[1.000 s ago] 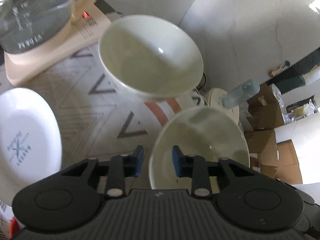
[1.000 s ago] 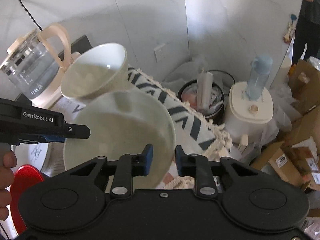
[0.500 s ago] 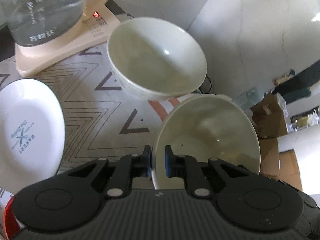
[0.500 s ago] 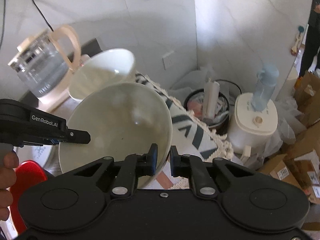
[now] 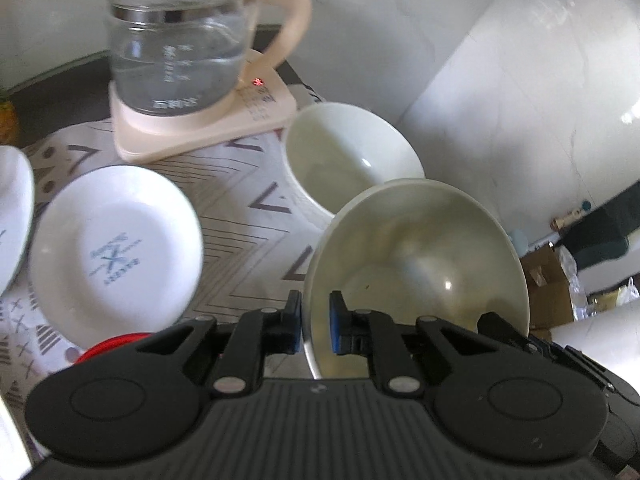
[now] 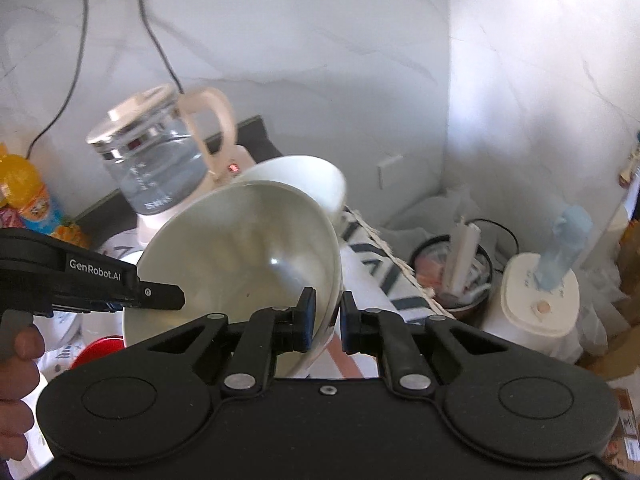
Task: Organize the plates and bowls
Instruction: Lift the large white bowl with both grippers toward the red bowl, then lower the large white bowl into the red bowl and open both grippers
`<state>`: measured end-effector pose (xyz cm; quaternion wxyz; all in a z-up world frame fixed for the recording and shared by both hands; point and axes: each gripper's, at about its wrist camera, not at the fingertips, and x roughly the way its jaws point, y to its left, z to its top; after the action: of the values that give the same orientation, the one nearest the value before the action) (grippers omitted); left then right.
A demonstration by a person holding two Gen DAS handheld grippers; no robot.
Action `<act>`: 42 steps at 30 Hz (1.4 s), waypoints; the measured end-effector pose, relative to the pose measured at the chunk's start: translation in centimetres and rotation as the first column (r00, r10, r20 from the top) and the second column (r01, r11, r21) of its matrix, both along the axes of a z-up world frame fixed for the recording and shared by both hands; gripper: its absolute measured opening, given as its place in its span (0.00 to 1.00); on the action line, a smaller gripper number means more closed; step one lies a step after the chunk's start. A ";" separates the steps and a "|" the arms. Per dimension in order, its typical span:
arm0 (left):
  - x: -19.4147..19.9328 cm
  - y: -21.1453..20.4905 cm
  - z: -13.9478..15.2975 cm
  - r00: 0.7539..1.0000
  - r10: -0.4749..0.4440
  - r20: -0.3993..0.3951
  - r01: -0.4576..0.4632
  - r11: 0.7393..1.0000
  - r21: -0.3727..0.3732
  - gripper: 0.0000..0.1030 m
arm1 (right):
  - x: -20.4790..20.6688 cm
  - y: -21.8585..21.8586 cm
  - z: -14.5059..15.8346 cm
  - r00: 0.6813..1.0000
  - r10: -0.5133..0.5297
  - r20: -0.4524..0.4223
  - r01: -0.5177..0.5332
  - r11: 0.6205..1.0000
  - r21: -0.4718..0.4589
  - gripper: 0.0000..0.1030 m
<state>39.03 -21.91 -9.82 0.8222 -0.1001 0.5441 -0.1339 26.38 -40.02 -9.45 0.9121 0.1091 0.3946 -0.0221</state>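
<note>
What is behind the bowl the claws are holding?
Another bowl stands right behind the held bowl, with a kettle farther back. The held bowl covers that bowl's near side.

Cream bowl, white blue-lettered plate, grey-chevron cloth.

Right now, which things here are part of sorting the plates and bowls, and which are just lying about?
Part of the job:
- pale green bowl pinched at its rim by both tools
- second pale bowl on the cloth
- white printed plate

Lying about:
- glass kettle on its cream base
- red lid
- orange drink bottle
</note>
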 end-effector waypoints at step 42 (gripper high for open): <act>-8.4 12.8 3.5 0.937 0.345 0.058 -0.346 0.938 0.003 0.12 | 0.0 10.7 3.6 0.944 0.320 0.083 -0.323 0.946 0.014 0.13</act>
<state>30.68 -9.14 -6.35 0.8486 -0.1849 0.4954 0.0132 26.39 -29.33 -5.84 0.9168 0.0566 0.3709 0.1367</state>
